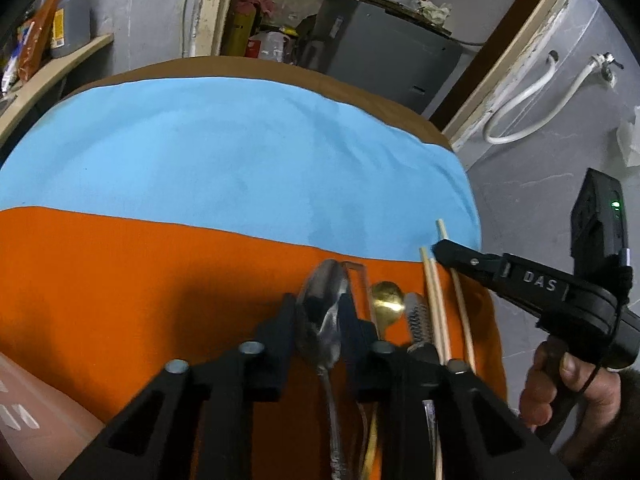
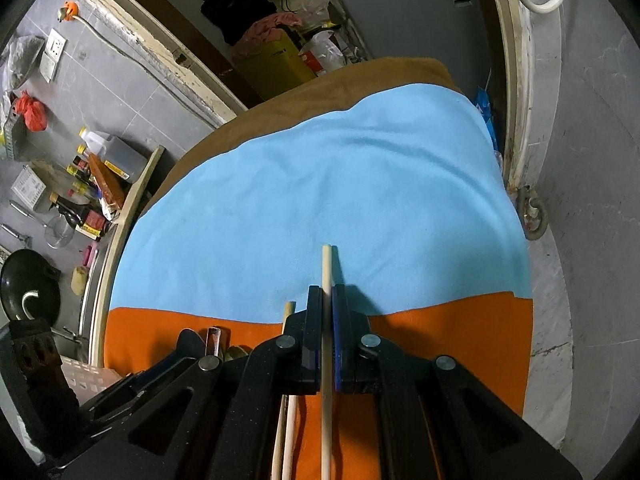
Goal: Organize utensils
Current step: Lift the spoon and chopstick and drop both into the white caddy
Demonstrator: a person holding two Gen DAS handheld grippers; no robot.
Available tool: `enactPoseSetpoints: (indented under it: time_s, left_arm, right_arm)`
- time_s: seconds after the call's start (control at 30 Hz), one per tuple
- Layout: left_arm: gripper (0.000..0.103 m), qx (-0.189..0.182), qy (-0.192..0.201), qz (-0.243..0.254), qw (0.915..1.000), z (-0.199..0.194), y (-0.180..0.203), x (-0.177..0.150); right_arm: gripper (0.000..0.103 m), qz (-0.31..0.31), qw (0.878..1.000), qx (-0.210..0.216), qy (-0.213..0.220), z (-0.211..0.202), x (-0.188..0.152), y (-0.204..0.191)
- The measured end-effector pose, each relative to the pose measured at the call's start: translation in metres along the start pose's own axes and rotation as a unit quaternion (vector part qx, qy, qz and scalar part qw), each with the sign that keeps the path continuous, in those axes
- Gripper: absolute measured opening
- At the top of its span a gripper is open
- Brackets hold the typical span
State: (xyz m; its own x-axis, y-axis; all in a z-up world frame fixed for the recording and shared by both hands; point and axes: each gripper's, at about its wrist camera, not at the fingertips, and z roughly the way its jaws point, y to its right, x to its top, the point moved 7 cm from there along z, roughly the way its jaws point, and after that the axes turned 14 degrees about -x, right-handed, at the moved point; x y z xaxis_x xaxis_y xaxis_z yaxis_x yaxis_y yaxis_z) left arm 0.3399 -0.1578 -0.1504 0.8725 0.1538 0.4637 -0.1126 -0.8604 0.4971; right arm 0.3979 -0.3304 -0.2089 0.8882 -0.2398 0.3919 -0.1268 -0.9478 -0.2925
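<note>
Black left hand-held gripper (image 1: 324, 320) pinches glossy steel spoon (image 1: 320, 312); right hand-held gripper (image 2: 327, 336) clamps round wooden chopstick (image 2: 327, 276).

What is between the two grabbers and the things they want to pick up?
Nothing visible. The left gripper is already shut on the silver spoon, and the right gripper is shut on a wooden chopstick. Both lie on the orange cloth.

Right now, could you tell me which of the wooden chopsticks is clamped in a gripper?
The lone chopstick farthest right, pinched by the right gripper; the chopstick pair lies free beside it.
</note>
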Motion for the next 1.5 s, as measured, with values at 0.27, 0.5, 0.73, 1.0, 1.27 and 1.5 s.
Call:
enactPoseSetpoints:
  time_s: [0.27,0.5,0.73,1.0,1.27,1.5]
  left_arm:
    - [0.004,-0.002,0.019,0.023,0.9995,-0.012,0.012,0.004]
    - [0.002,0.021,0.1,0.068,0.9925,-0.054,0.034,0.001]
    - [0.002,0.04,0.183,0.113,0.9758,-0.102,0.053,-0.001]
    - [0.002,0.057,0.248,0.126,0.9587,-0.172,0.048,0.01]
    - [0.002,0.073,0.297,0.122,0.9441,-0.243,0.021,0.017]
    - [0.002,0.105,0.352,0.114,0.9231,-0.31,-0.01,0.031]
  right_arm:
    - [0.004,0.001,1.0,0.017,0.015,-0.012,-0.001,0.002]
    - [0.004,0.017,0.991,0.074,0.109,-0.071,-0.012,0.0]
    - [0.004,0.018,0.969,0.106,0.223,-0.136,-0.028,-0.02]
    - [0.004,-0.018,0.933,0.145,0.329,-0.2,-0.025,-0.074]
    - [0.004,-0.063,0.901,0.173,0.392,-0.248,-0.027,-0.158]
    - [0.004,-0.063,0.878,0.218,0.422,-0.279,-0.036,-0.22]
